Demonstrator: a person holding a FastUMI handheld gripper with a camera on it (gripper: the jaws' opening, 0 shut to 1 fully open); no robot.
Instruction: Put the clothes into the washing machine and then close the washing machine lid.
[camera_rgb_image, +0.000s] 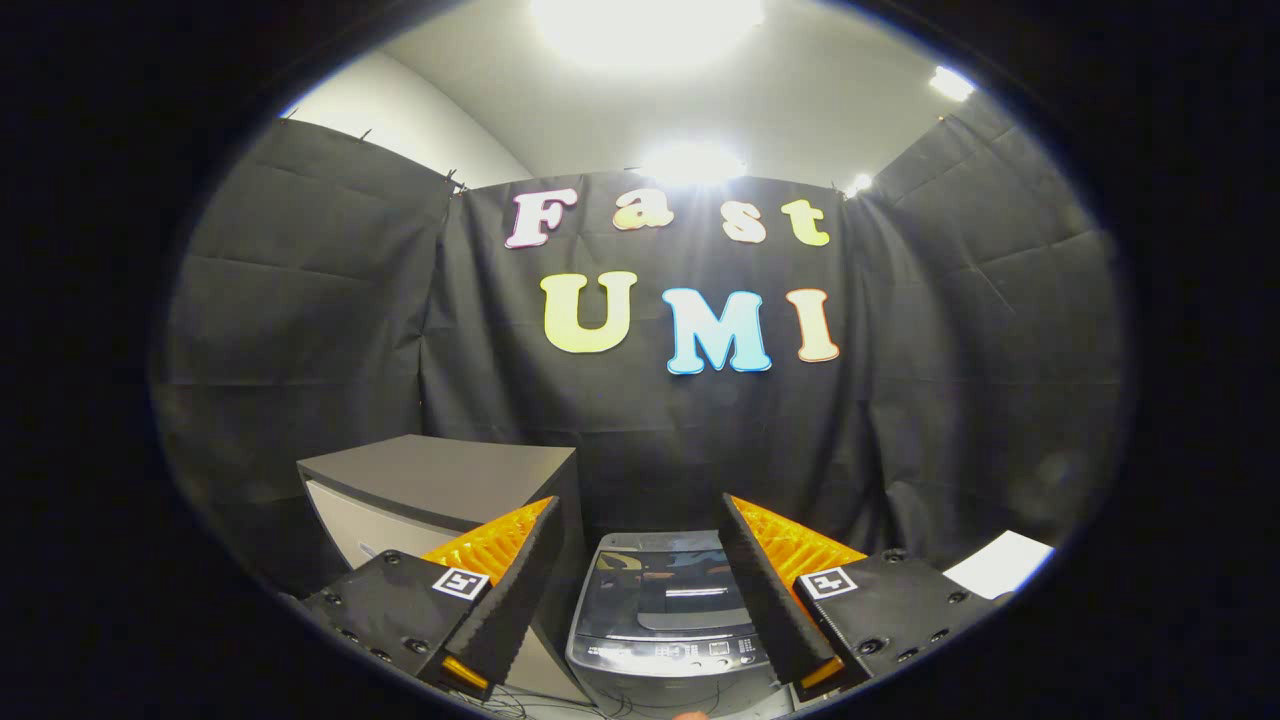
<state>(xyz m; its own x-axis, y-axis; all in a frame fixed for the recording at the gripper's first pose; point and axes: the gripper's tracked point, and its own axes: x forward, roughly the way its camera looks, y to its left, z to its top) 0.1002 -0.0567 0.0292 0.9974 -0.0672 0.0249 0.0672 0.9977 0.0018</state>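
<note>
While the gripper (637, 520) hangs above the scene with nothing in it, its two fingers (505, 590) stand spread wide apart — the dark ribbed pads face each other across an open gap, orange ribbing on their outer backs, a square marker on each black base.

Between the fingers, and below them, sits the washing machine (668, 625): a small grey top-loader seen from above and in front. Its lid (672, 590) looks to lie flat and closed, a glossy dark panel with a window that mirrors the room, and a control strip runs along the near edge. Some thin cables lie on the surface at the machine's foot.

Just to the left of the machine, partly behind the left finger, stands a grey cabinet (440, 480) with a flat dark top, taller than the machine. Off past the right finger lies a white sheet (1000, 563), apart from everything else. I can make out no clothes among these things, so I cannot say where they lie.

Judging from the lowered lid and the empty fingers, the task is either at its very start or already finished — the frame alone does not settle it. If it is the start, the next move calls for tipping the gripper downward to find the clothes, and the lid would have to be lifted before anything can go in.
</note>
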